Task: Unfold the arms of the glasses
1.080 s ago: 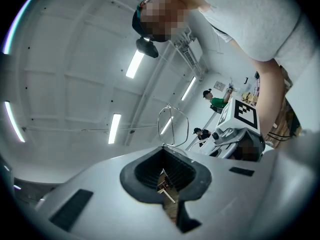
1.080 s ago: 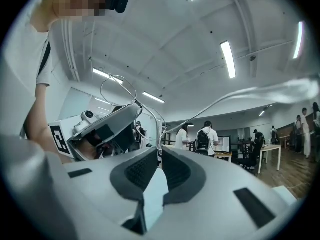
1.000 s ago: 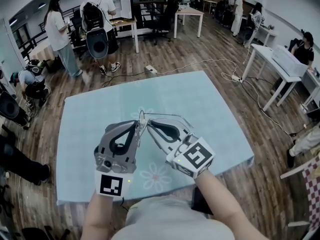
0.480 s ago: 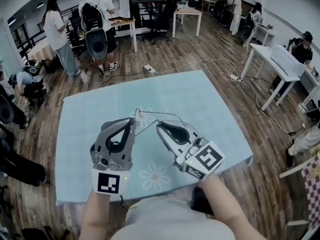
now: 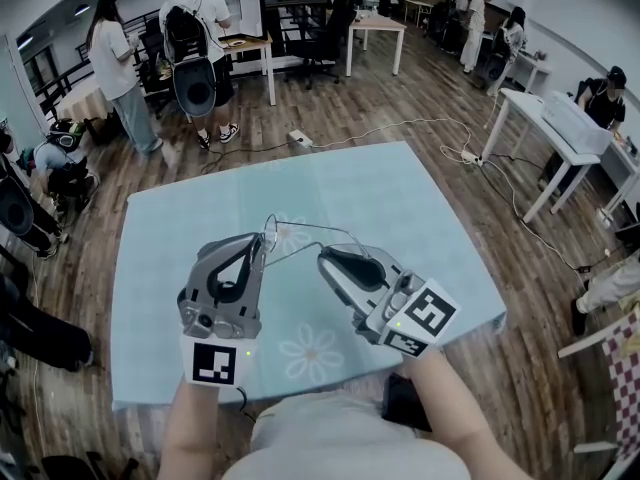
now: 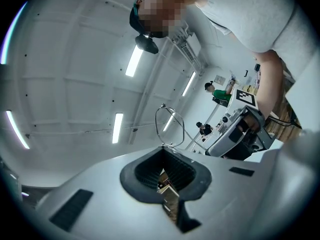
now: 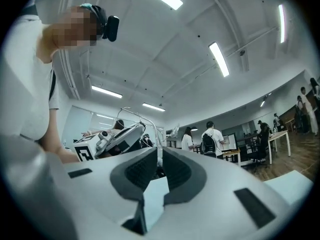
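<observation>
Thin wire-framed glasses hang in the air above a light blue tablecloth, between my two grippers. My left gripper is shut on the frame by one lens; in the left gripper view that round lens rim stands up just past the tips of the left gripper. My right gripper is shut on one thin arm of the glasses, which runs between its dark pads. The wire frame leads from there over to the left gripper. The right gripper shows at the right of the left gripper view.
The table's front edge lies close to my body. Wooden floor surrounds the table, with a power strip and cable behind it. Two people stand at the back left, and white tables are at the right.
My right gripper has drawn to the right, away from the left one, and rolled a little. The gap between the grippers has widened and the wire arm now spans it. The left gripper has hardly moved.
</observation>
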{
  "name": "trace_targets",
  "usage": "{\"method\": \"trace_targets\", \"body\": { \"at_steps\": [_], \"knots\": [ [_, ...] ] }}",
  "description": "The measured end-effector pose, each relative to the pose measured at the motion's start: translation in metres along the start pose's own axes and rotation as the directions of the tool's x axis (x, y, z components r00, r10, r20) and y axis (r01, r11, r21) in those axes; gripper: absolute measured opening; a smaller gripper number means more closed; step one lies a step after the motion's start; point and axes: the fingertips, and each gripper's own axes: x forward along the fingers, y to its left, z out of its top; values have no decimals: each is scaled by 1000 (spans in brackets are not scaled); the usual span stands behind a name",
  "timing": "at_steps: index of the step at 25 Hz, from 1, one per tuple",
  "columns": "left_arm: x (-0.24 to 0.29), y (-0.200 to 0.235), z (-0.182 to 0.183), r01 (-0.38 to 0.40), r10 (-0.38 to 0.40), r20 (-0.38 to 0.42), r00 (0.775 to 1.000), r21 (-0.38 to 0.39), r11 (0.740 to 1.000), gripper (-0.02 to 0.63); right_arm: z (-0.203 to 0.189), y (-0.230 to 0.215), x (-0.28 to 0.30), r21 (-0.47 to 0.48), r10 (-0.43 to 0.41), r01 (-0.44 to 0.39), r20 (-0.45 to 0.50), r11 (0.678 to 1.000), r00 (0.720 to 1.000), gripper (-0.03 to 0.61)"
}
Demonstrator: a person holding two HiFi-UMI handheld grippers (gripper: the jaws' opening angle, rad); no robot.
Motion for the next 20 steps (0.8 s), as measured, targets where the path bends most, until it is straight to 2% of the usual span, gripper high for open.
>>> {"method": "trace_targets", "body": {
  "at_steps": [7, 10, 14, 20],
  "knots": [
    [-4, -1, -2, -8, 8, -6, 1000, 12, 1000, 8, 4, 4, -13, 57, 56, -59, 57, 997, 997, 35],
    [-5, -1, -2, -9, 9, -4, 1000, 47, 999, 8, 7, 5, -20, 71, 80, -86, 84, 994, 993, 35],
    [-4, -2, 4, -13, 13, -1, 1000, 155, 988, 8, 10, 5, -29, 82, 95, -103, 99, 991, 991, 35],
    [-2, -3, 13, -54, 57, -1, 998, 322, 945, 8, 14, 2, -38, 78, 77, -85, 100, 993, 992, 35]
  ]
}}
